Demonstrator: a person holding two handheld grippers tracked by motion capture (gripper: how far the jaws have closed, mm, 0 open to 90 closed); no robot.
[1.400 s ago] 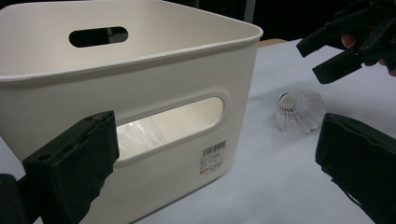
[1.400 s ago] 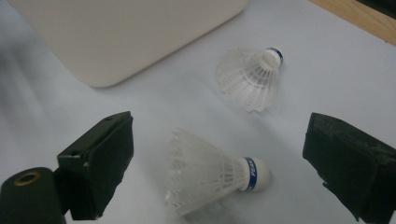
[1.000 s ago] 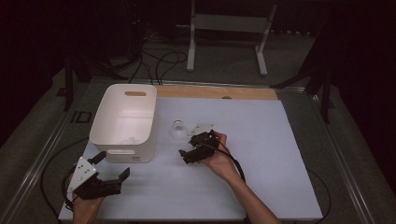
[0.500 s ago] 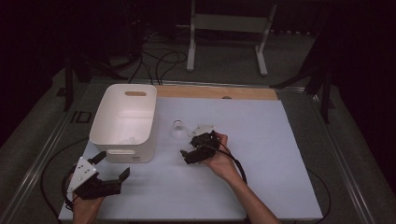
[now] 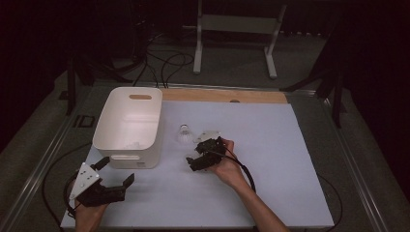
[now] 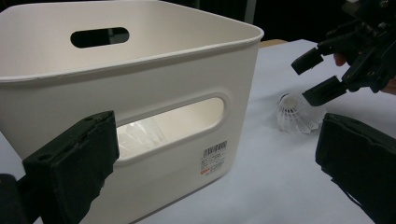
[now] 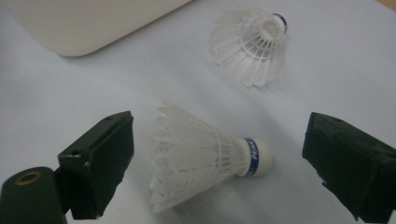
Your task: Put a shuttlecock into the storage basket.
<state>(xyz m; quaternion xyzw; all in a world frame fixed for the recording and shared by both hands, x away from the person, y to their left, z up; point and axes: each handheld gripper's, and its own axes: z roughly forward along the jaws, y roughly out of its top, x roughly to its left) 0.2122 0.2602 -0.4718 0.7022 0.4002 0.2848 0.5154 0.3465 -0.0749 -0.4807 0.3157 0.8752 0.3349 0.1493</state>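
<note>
One white shuttlecock [image 7: 205,156] with a blue band lies on its side on the white table cover, between the wide-apart jaws of my right gripper [image 7: 224,158], untouched by either jaw. A second shuttlecock [image 7: 250,44] [image 5: 183,133] [image 6: 294,114] rests just beyond it, cork up. The right gripper [image 5: 192,163] is open near the table's middle. My left gripper [image 5: 116,171] is open at the front left, facing the white bin [image 5: 128,125] [image 6: 140,93] with nothing between its jaws.
White feathers [image 6: 140,135] show through the bin's near handle slot. A wooden strip [image 5: 222,95] runs along the far edge of the table cover. Cables and a metal stand [image 5: 234,29] lie on the floor beyond.
The right gripper has shifted slightly toward the near side. The left gripper and the bin have not moved.
</note>
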